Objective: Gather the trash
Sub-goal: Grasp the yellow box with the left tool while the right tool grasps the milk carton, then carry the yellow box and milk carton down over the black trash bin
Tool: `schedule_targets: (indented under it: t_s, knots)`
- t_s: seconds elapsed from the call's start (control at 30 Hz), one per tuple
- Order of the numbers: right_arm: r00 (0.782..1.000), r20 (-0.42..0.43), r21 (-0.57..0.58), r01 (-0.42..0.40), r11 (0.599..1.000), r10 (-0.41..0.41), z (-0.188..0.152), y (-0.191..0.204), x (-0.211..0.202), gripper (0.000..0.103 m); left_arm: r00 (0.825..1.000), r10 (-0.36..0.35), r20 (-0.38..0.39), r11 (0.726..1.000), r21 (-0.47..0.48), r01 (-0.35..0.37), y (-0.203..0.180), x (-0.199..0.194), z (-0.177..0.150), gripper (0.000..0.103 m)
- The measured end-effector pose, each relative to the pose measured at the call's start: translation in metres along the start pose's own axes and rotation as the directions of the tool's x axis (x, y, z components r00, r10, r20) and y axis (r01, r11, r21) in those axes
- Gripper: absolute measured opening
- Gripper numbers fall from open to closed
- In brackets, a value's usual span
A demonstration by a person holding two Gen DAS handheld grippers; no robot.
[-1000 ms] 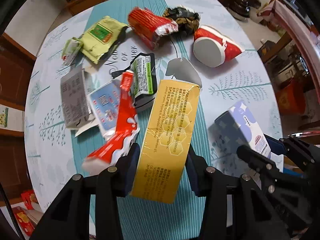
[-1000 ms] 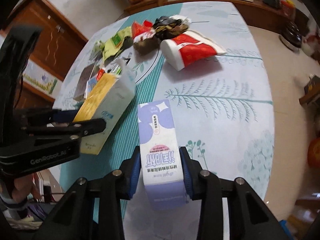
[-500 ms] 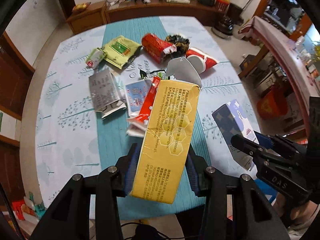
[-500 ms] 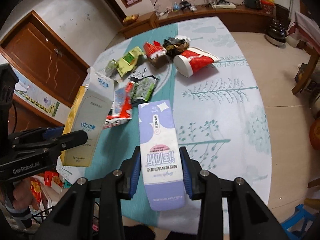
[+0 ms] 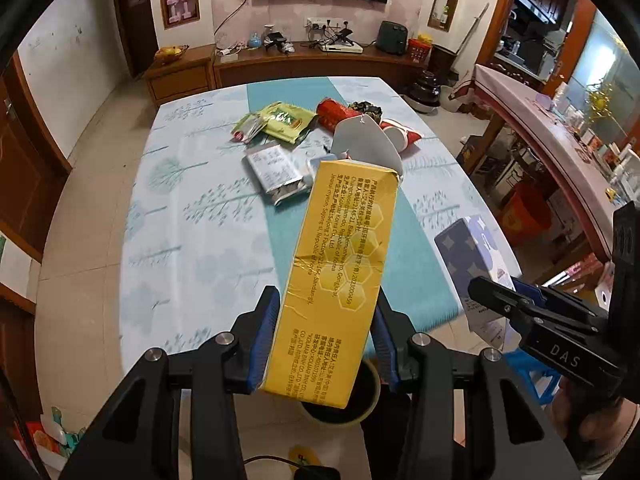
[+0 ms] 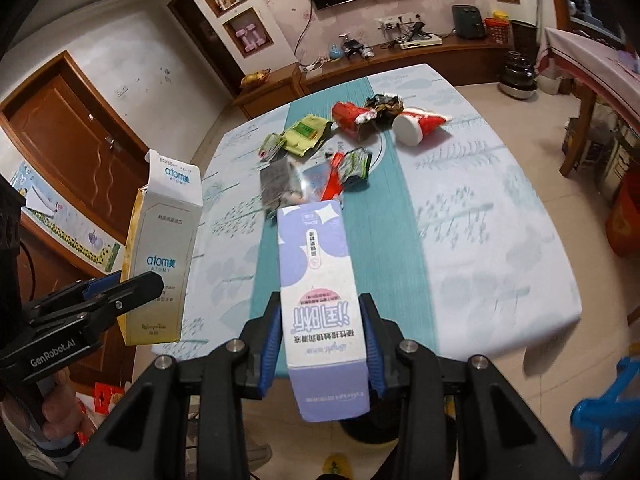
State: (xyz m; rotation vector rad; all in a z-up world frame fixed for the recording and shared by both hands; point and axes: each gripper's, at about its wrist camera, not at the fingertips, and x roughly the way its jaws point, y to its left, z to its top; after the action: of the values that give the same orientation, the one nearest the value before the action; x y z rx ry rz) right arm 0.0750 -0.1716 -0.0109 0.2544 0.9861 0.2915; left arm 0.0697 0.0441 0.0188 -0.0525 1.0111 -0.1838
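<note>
Both cartons have risen off the table [image 5: 168, 216] since a second ago: left gripper [image 5: 324, 344] stays clamped on the yellow Atomy carton [image 5: 340, 264], right gripper [image 6: 320, 344] on the purple carton [image 6: 320, 280]; wrappers remain on the cloth.

Wrappers [image 5: 280, 124] clustered at table's [image 5: 168, 216] far end; tall carton [image 5: 340, 272] left of smaller box [image 6: 320, 280], both over near edge.

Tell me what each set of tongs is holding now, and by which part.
Left tongs: yellow carton, clamped across its lower sides. Right tongs: purple-and-white box, clamped across its near end's sides.
</note>
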Motion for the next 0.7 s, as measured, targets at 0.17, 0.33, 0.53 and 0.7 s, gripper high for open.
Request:
schedule_targets:
  t_s: [0.17,0.33,0.53,0.7]
  knots:
    - [0.999,-0.003,0.02,0.038,0.999,-0.038,-0.046,0.029,-0.016,0.036,1.0,-0.026,0.004,0.999,0.036,0.025,0.017,-0.02,-0.039,0.043]
    - [0.997,-0.039,0.042,0.075,0.996,-0.073,-0.085,0.048,-0.026,0.036,0.996,-0.066,-0.058,0.996,0.053,0.07,0.024,-0.018,-0.07,0.043]
    - [0.989,-0.087,0.034,0.12,0.992,-0.117,-0.114,0.052,-0.031,0.036,0.989,-0.093,-0.114,0.994,0.05,0.099,0.016,-0.006,-0.093,0.041]
    - [0.984,-0.144,0.065,0.116,0.991,-0.106,-0.126,0.036,-0.02,0.036,0.983,-0.079,-0.163,0.996,0.024,0.084,0.009,0.01,-0.109,0.041]
